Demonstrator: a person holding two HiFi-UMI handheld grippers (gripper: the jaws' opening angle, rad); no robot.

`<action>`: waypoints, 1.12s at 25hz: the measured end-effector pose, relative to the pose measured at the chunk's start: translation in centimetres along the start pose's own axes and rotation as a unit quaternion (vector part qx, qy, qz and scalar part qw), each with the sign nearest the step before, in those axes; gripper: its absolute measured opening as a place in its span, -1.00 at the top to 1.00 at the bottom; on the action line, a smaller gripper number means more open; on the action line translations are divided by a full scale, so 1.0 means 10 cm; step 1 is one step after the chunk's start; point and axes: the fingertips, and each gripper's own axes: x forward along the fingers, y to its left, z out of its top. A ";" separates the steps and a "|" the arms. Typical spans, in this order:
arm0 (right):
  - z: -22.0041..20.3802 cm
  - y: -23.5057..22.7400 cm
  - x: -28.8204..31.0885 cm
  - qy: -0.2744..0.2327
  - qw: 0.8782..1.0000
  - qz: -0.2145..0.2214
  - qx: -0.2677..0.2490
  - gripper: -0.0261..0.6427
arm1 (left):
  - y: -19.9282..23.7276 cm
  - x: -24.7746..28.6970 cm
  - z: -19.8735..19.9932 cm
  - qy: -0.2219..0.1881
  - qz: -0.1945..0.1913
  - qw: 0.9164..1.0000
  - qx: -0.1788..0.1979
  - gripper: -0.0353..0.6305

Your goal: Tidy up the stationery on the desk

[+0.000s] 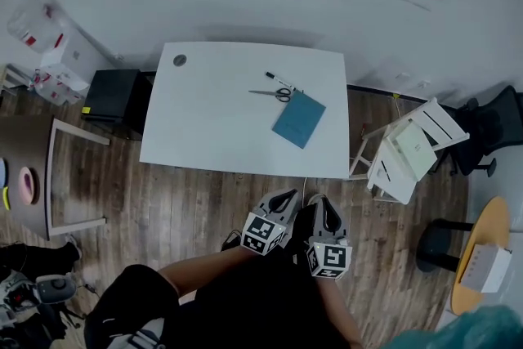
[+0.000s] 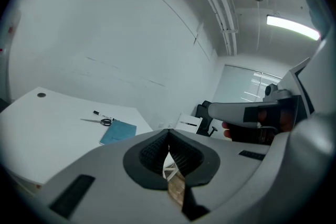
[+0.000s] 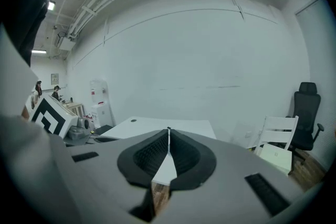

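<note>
— Where's the stationery?
— On the bench (image 1: 204,127), toward 3 o'clock from its middle: scissors (image 1: 274,93), a pen (image 1: 278,78) just beside them at 12 o'clock, and a blue notebook (image 1: 299,118) at their 5 o'clock.
— And the grippers?
— The left gripper (image 1: 287,194) and right gripper (image 1: 322,201) are side by side over the floor (image 1: 188,200), at the bench's 6 o'clock and apart from it.
— Holding anything?
— No. Both pairs of fingers (image 2: 149,157) are clenched, with nothing between them.
</note>
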 end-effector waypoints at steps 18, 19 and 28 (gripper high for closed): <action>0.35 -1.12 1.83 0.021 0.980 0.192 -0.044 0.82 | 0.86 1.49 0.38 -0.003 0.195 0.979 -0.057 0.85; 0.33 -1.16 1.89 0.025 0.977 0.205 -0.050 0.82 | 0.91 1.54 0.38 -0.005 0.212 0.975 -0.058 0.85; -0.07 -1.40 2.46 0.067 0.951 0.296 -0.052 0.82 | 1.26 1.72 0.11 -0.010 0.326 0.940 -0.102 0.85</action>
